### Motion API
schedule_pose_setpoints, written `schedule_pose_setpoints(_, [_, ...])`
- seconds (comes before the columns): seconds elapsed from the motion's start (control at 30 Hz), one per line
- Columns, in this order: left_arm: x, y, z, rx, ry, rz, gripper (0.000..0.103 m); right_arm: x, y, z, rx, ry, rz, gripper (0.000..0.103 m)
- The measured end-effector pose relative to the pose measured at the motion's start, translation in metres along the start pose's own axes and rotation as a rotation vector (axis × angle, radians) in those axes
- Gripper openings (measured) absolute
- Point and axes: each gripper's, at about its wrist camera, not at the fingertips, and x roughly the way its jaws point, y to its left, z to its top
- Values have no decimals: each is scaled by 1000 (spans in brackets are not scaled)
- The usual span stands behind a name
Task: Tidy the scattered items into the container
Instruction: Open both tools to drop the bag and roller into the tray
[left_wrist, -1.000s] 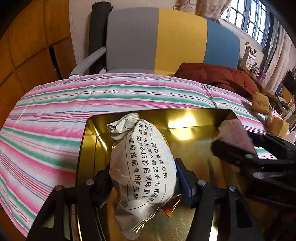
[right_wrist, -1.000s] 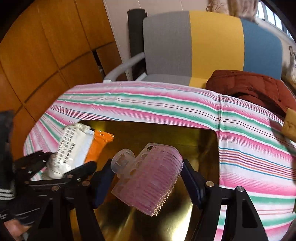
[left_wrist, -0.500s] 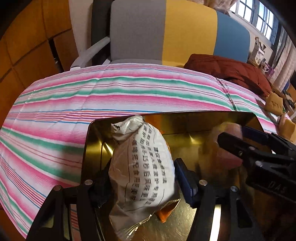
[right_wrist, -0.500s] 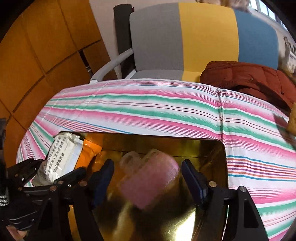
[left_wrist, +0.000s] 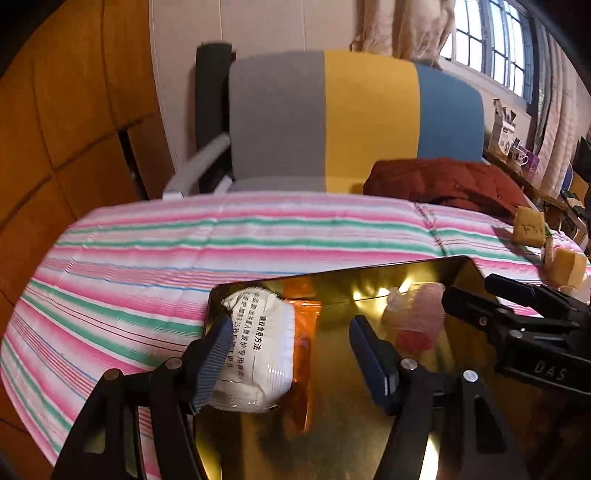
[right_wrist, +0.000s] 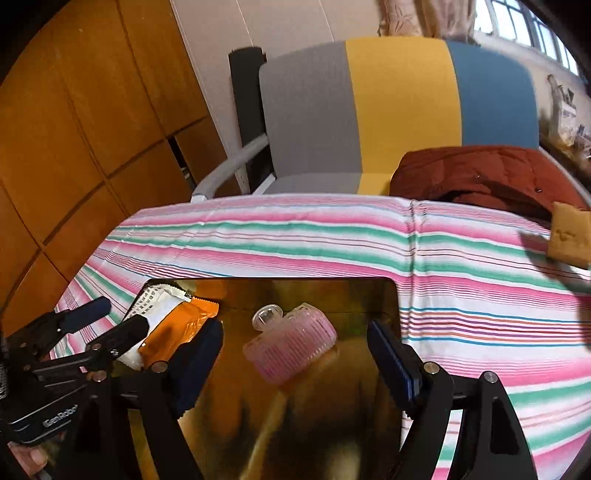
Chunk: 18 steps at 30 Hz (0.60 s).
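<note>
My striped cloth-covered table (right_wrist: 295, 243) carries the gold tray (right_wrist: 384, 295) near me — and yellow sponge blocks (left_wrist: 530, 231) rest far right, well apart from it.

1. This looks like a lived-in room of a home, perhaps a bedroom or dormitory room; which one cannot be told.
2. Across the middle of the frame lies a striped cloth (left_wrist: 229, 236) in pink, green and white, like a bedsheet or quilt cover.
3. Behind it, at upper centre, stands an armchair (left_wrist: 354, 122) with grey, yellow and blue panels, and a dark red jacket (left_wrist: 443, 181) is dropped on its seat.
4. Wooden wall panels (right_wrist: 74, 122) fill the left side.
5. At upper right are a paned window (left_wrist: 491, 44) with pale curtains (left_wrist: 399, 26) and a cluttered shelf (left_wrist: 513, 147) of boxes and a mug.
</note>
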Motion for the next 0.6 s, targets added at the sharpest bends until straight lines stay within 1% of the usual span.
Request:
schedule_pose_setpoints(0.07, [-13,-6,-2,3,-29,-11,68,-13,-4,-5,8,-25,1,81])
schedule_pose_setpoints(0.23, [-43,-31,-6,12,-68,-47,68,-49,-20,-18,29,-85,-5,82])
schedule_pose_setpoints(0.3, [-50,-42,-8,21,-72,-55,68,-63,-28,-23,41,-106,-9,82])
schedule_pose_setpoints(0.4, [-60,-60,-14,38,-84,-49,68,-80,-39,-32,58,-133,-18,83])
schedule_pose_setpoints(0.43, [-62,-65,-16,39,-86,-60,68,-84,-43,-33,64,-138,-20,83])
schedule_pose_setpoints(0.5, [-65,-75,-19,43,-82,-81,69,-96,-52,-40,83,-155,-26,83])
schedule_pose_setpoints(0.6, [-66,-93,-24,69,-74,-82,69,-110,-67,-51,113,-173,-43,83])
